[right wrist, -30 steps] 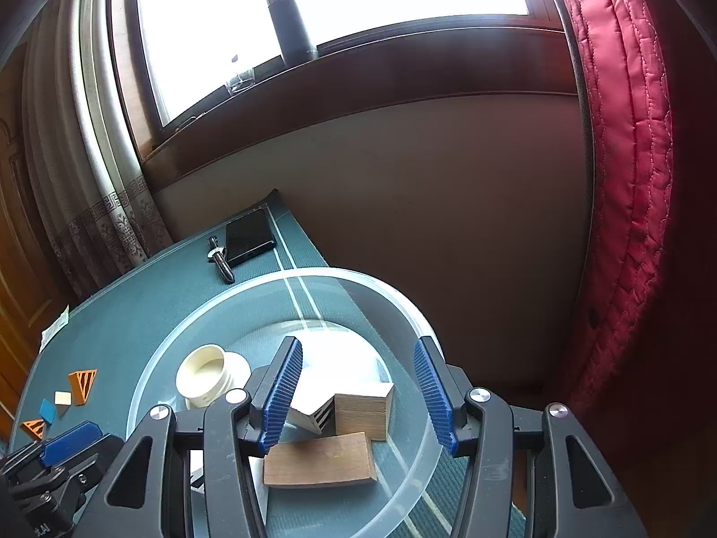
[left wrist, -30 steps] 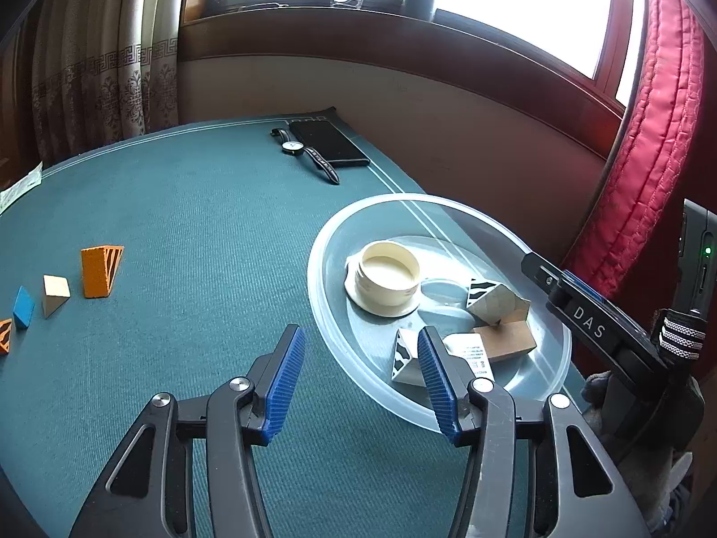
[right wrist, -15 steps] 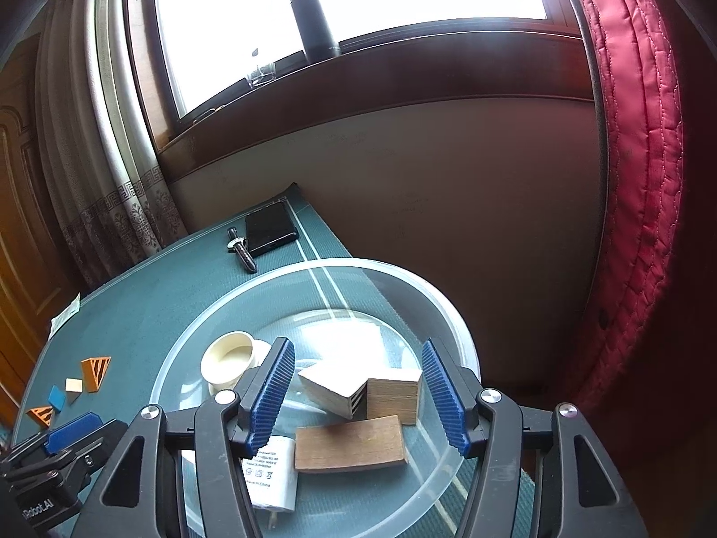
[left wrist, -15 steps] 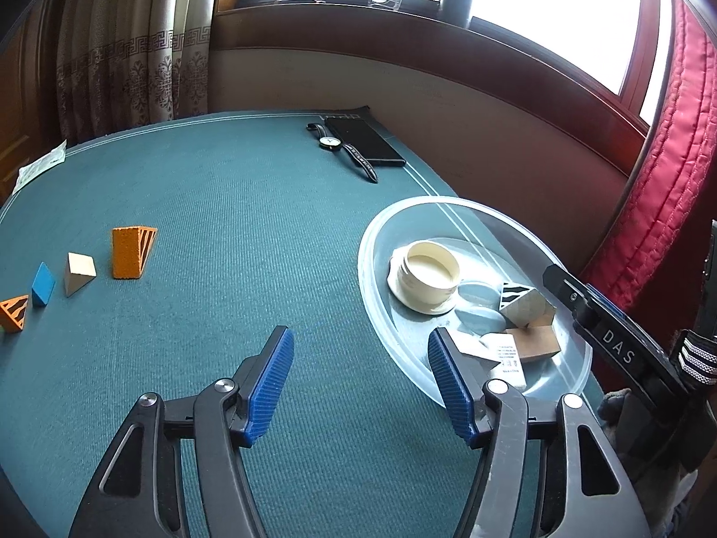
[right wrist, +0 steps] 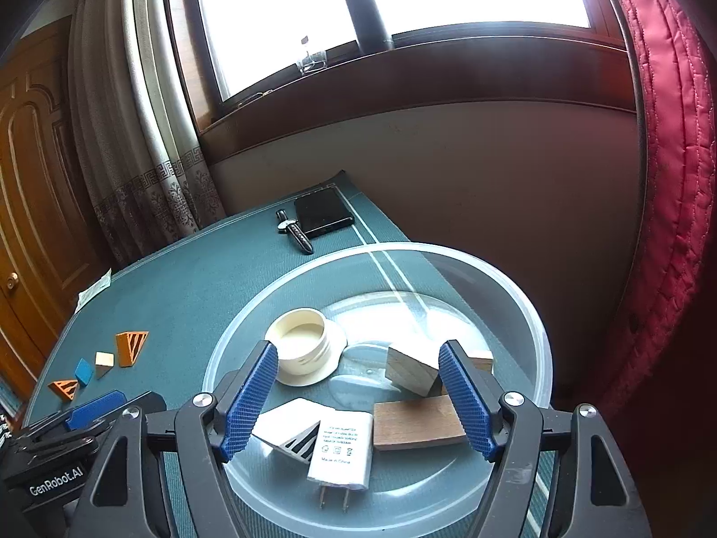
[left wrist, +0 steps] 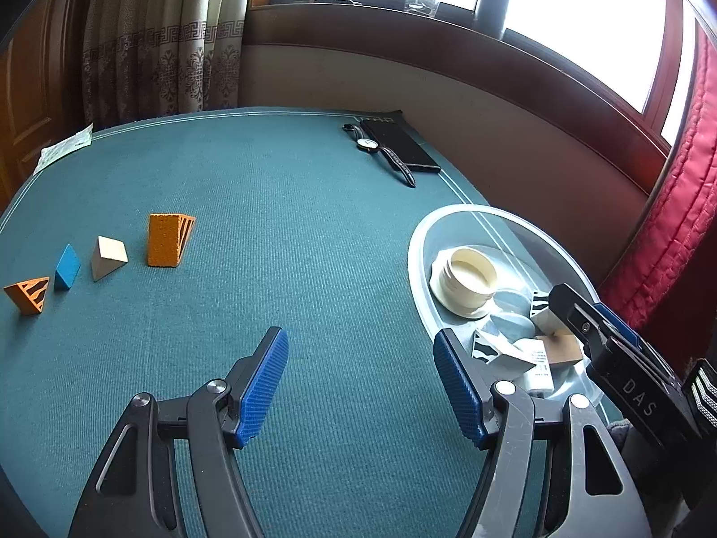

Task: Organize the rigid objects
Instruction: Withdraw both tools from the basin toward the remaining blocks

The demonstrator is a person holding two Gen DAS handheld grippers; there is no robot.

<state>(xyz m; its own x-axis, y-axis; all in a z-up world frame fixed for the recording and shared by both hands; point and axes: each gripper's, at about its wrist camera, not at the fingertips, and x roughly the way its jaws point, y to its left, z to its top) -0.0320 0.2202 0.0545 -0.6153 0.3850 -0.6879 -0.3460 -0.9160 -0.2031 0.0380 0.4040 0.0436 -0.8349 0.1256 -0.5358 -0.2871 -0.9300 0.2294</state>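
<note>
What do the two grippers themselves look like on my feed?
Both are alike: the left gripper and right gripper have black angular frames with silver pivot bolts and blue ribbed finger pads. White lettering marks their bodies: "DAS" on the right one, "GenRobot.AI" on the left.

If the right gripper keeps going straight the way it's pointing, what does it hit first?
Most likely the pale wooden block in the clear bowl, which sits just ahead between the open right gripper fingers. Depth is hard to judge; the bowl's floor could come first.
</note>
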